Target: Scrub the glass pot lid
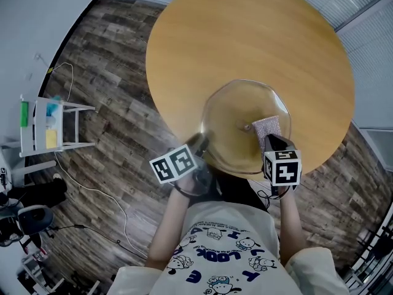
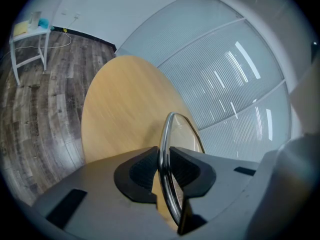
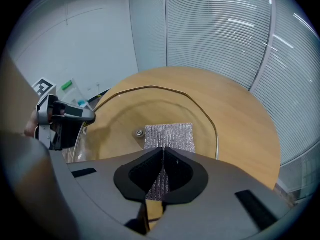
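Note:
The glass pot lid [image 1: 227,118] is held tilted over the near edge of the round wooden table [image 1: 245,35]. My left gripper [image 1: 201,145] is shut on the lid's metal rim [image 2: 166,134] at its left side; in the left gripper view both pads of the left gripper [image 2: 164,171] press on the rim. My right gripper [image 1: 270,141] is shut on a silvery scrubbing cloth [image 1: 271,126]. The cloth [image 3: 170,136] lies flat on the lid's inner face [image 3: 150,109], just right of the centre screw [image 3: 138,133]. The right gripper [image 3: 163,171] pinches the cloth's near end.
A white rack [image 1: 49,125] with coloured items stands on the wood-pattern floor at the left, with a cable [image 1: 92,189] trailing near it. Windows with blinds [image 3: 225,39] lie beyond the table. The person's printed shirt [image 1: 221,257] fills the bottom of the head view.

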{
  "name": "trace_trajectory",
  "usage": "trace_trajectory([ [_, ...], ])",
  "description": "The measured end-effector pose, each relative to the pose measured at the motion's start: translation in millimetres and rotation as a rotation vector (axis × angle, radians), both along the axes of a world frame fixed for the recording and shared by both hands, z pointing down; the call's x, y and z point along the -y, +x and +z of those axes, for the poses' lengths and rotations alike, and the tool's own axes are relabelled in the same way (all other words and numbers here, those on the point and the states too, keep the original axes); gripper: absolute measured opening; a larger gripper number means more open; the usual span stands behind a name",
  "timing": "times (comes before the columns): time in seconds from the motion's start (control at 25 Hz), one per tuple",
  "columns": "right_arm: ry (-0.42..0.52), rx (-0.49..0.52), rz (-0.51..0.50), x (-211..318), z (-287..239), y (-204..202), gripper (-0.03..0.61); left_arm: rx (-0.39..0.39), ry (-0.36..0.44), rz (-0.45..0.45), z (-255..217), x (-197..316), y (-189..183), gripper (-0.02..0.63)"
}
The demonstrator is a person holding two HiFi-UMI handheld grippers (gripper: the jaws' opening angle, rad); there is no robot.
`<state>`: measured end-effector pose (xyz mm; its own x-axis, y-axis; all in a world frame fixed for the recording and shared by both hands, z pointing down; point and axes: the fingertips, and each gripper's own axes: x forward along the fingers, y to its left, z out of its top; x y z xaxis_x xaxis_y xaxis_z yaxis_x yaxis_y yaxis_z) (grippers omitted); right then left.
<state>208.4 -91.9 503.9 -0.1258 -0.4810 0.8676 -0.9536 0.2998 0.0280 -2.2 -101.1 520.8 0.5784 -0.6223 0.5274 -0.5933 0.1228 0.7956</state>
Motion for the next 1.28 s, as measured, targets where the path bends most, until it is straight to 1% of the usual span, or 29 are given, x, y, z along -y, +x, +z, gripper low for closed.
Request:
trace_trajectory([
  [0.2,-0.003,0.005,0.000,1.3,0.0,-0.4,0.031,0.001,0.003,-0.004,0.2,1.4,0.1,0.075],
  [0.6,-0.002,0.053,0.009,3.4,-5.0,-8.2,0.031,0.020,0.008,-0.006,-0.4,2.6,0.0,0.075],
  [0.72,-0.002,0.086,0.012,3.7,-7.1,-15.1,0.031,0.001,0.022,-0.005,-2.9,2.9,1.8,0.075],
  [0.76,-0.001,0.099,0.013,3.7,-8.3,-17.6,0.031,-0.009,0.027,-0.001,-3.9,2.6,3.0,0.087],
  [0.84,0.005,0.119,0.012,4.7,-11.9,-22.5,0.031,-0.021,0.030,0.008,-5.5,2.1,4.6,0.141],
  [0.88,0.011,0.124,0.010,6.0,-13.9,-24.9,0.031,-0.022,0.031,0.011,-5.9,2.4,4.6,0.156],
  [1.12,0.061,0.151,0.006,17.3,-28.9,-38.5,0.031,-0.009,0.040,0.015,-8.0,3.9,-0.7,0.187],
  [1.28,0.102,0.164,0.001,24.2,-38.7,-47.1,0.031,0.008,0.046,0.003,-10.5,3.4,-10.8,0.191],
])
